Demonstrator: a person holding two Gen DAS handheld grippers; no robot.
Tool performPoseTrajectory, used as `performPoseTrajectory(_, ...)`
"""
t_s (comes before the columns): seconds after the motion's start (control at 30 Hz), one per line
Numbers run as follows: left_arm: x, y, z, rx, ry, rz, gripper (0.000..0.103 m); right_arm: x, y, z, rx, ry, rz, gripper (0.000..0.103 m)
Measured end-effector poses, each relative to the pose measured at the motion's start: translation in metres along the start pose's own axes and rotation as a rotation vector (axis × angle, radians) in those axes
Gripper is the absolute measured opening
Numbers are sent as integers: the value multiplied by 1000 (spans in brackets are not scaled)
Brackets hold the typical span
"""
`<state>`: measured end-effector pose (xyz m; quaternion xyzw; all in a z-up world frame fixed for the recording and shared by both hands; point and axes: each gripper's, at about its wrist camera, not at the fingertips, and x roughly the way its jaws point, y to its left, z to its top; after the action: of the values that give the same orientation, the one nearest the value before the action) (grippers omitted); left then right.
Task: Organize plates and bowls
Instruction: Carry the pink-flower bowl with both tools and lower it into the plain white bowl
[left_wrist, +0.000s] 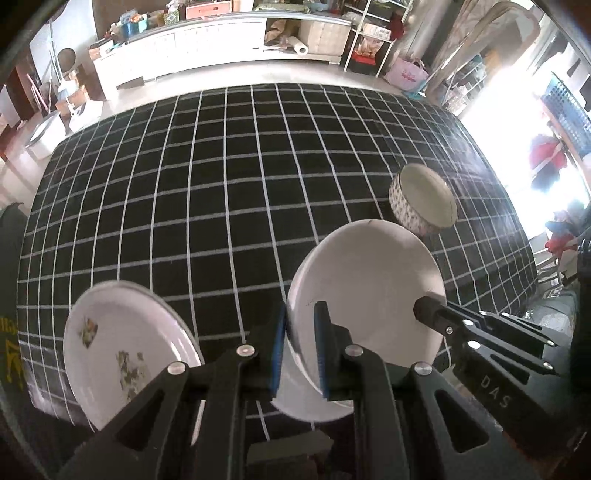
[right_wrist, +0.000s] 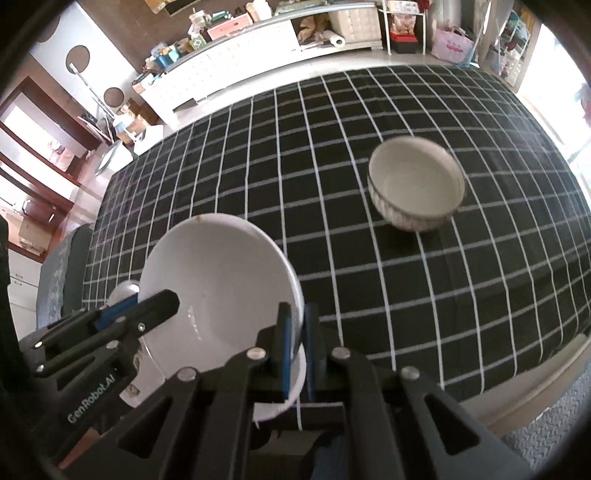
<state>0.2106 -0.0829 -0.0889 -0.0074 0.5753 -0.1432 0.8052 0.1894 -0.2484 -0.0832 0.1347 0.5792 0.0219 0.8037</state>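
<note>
A plain white bowl (left_wrist: 365, 280) hangs tilted above the black checked tablecloth (left_wrist: 184, 184), held from both sides. My left gripper (left_wrist: 300, 314) is shut on its left rim, blue pads pinching the wall. My right gripper (left_wrist: 428, 310) grips the opposite rim. In the right wrist view the same bowl (right_wrist: 218, 280) fills the lower left, with my right gripper (right_wrist: 297, 314) shut on its right rim and my left gripper (right_wrist: 162, 302) on the far side. A white plate with floral prints (left_wrist: 122, 354) lies on the cloth at lower left. A patterned bowl (right_wrist: 415, 184) stands empty further right.
The patterned bowl (left_wrist: 423, 199) sits near the table's right edge. Beyond the far table edge are pale floor, a long white cabinet (left_wrist: 207, 40), a wire shelf (left_wrist: 373, 33) and a pink bag (left_wrist: 406, 74). A grey chair back (right_wrist: 62, 266) stands at the left.
</note>
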Motion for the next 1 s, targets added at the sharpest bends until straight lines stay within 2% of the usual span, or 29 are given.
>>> performPoseTrajectory(0.2,-4,18,-28,-7,9,-6,13,7,4,-21,-2,28,-4,9)
performPoseTrajectory(0.57,17,36,-52,-31,66,6,13,26,16,-42,-6,42,-36,9)
performPoseTrajectory(0.83,24,35,-52,-25,82,12,13,33,20,-47,-19,20,-76,10)
performPoseTrajectory(1.0,31,30,-48,-18,99,44,13,35,17,-46,-3,23,-61,10)
